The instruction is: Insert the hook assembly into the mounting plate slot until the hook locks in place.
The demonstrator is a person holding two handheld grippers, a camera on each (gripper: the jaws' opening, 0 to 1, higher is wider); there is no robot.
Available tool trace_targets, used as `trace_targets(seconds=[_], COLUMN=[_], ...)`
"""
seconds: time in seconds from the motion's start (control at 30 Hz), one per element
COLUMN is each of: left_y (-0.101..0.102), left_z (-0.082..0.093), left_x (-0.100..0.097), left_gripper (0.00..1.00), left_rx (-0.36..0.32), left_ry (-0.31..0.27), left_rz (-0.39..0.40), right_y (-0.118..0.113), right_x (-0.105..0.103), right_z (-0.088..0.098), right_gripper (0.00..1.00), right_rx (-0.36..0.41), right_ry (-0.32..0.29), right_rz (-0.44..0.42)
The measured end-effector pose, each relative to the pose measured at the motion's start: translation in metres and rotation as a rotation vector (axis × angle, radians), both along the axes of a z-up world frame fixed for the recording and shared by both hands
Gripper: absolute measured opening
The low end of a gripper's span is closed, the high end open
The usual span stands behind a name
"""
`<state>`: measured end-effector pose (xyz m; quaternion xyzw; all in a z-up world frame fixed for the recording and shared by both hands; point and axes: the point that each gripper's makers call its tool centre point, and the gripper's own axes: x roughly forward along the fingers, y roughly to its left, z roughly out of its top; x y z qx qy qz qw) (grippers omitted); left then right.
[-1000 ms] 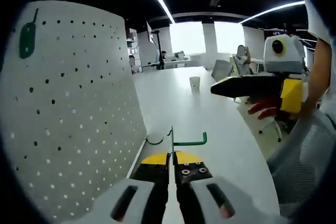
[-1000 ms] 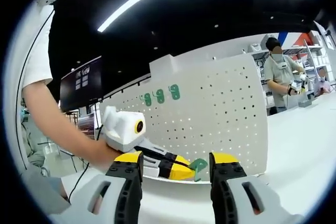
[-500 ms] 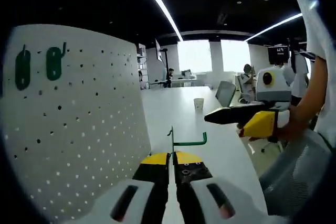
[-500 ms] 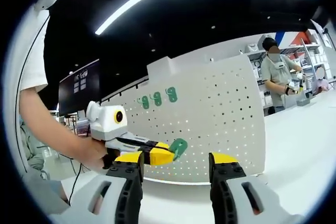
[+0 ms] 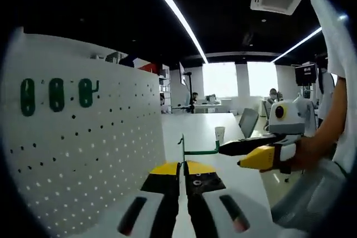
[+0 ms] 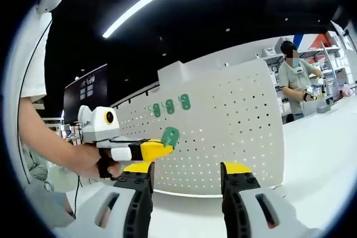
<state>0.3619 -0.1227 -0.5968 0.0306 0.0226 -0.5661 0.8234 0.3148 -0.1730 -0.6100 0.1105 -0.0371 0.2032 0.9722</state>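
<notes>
The left gripper [image 5: 182, 178], jaws clamped together on the green bent-wire hook with oval backplate [image 5: 192, 150], holds it just off the white perforated pegboard panel [image 5: 83, 154], presumably to line its backplate up with a free hole below the three mounted green hooks [image 5: 56, 93]. The wire's long arm runs rightward, away from the board; the short stem stands upright. The right gripper [image 6: 187, 179] waits with jaws apart, empty, facing the board.

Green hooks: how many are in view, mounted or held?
4. Three hang side by side near the pegboard top: first hook, second hook, third hook. The fourth hook is pinched in the left gripper. None look hidden.
</notes>
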Motion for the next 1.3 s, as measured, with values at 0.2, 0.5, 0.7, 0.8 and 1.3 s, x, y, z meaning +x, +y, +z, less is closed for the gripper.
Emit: trace_targets(seconds=[0.2,0.5,0.7,0.8,1.3], left_y=[0.002,0.001,0.000,0.000,-0.003], left_z=[-0.001,-0.002,-0.003,-0.003,-0.002], left_x=[0.002,0.001,-0.001,-0.001,-0.004], left_gripper=[0.03,0.03,0.03,0.03,0.03], left_rx=[-0.003,0.004,0.009,0.010,0.010], left_ry=[0.009,0.002,0.003,0.002,-0.011], left_rz=[0.022,0.024,0.025,0.028,0.040], right_y=[0.002,0.010,0.007,0.009,0.023], right_x=[0.000,-0.004,-0.003,-0.003,0.009], right_z=[0.001,0.011,0.013,0.015,0.024], right_gripper=[0.46,0.36,0.34,0.33,0.19], right_rx=[-0.006,0.211,0.300,0.301,0.260], right_ry=[-0.003,0.025,0.031,0.027,0.015], right_rz=[0.008,0.089,0.082,0.083,0.102])
